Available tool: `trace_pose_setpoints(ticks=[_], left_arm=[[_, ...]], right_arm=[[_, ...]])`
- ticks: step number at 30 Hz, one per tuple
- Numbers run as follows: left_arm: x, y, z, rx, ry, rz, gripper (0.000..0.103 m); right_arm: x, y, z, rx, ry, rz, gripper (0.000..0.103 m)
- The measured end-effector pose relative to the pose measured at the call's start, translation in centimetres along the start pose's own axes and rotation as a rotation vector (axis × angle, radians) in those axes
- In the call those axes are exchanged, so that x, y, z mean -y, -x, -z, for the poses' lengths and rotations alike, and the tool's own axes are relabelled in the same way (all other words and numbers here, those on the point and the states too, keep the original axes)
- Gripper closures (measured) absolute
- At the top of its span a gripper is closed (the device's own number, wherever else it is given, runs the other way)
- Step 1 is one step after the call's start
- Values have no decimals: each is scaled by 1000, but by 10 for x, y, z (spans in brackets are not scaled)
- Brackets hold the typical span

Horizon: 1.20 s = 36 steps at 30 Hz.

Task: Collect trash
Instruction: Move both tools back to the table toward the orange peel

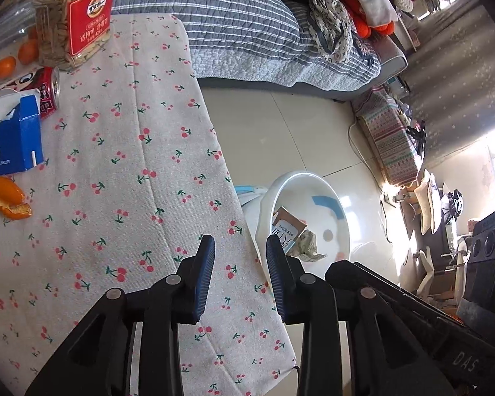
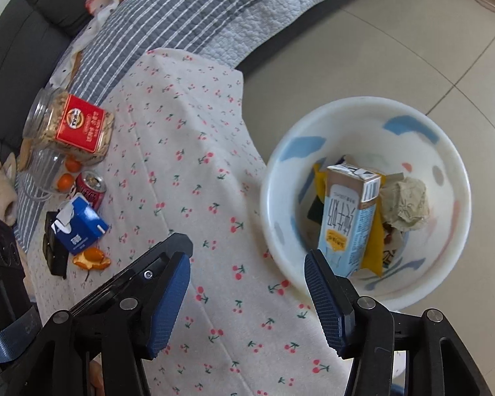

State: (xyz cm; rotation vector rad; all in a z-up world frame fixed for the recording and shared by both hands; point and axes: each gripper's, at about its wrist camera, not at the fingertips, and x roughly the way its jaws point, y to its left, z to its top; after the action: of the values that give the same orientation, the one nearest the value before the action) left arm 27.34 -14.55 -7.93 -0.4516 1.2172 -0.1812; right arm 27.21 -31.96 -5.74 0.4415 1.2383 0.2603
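White bin point(image 2: 458, 151) with milk carton point(image 2: 349, 217); left tool point(image 1: 239, 247), right tool point(image 2: 247, 264) both wide, empty.

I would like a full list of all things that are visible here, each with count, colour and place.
table cloth: one, white with red cherries, covers the table
seed jar: one, clear with red label, far table corner
small oranges: at least two, orange, beside the jar
drink can: one, red, near the oranges
blue carton: one, blue and white, torn open, on the table
orange peel: one pile, orange, beside the blue carton
waste bin: one, white, on the floor by the table
milk carton: one, light blue, inside the bin
crumpled paper: one, beige, inside the bin
sofa cover: one, grey striped, behind the table
left claw: black, blue pads, open, empty
right claw: black, blue pads, open, empty
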Motion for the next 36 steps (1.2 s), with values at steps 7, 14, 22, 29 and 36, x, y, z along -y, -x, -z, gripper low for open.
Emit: trace_pose_setpoints(ticks=[7, 14, 22, 29, 36], left_arm=[[-43, 43, -5, 32, 25, -58, 64], [-115, 90, -11, 61, 77, -142, 58], [-218, 148, -17, 136, 175, -245, 54], [-280, 164, -17, 150, 240, -292, 54], [-287, 160, -22, 150, 229, -295, 54]], right_arm=[[-37, -3, 9, -1, 81, -31, 35], [-82, -25, 17, -28, 160, -35, 35], [-147, -65, 28, -74, 279, -57, 35], [-190, -116, 45, -107, 433, 14, 33], [-218, -150, 56, -106, 560, 63, 34]])
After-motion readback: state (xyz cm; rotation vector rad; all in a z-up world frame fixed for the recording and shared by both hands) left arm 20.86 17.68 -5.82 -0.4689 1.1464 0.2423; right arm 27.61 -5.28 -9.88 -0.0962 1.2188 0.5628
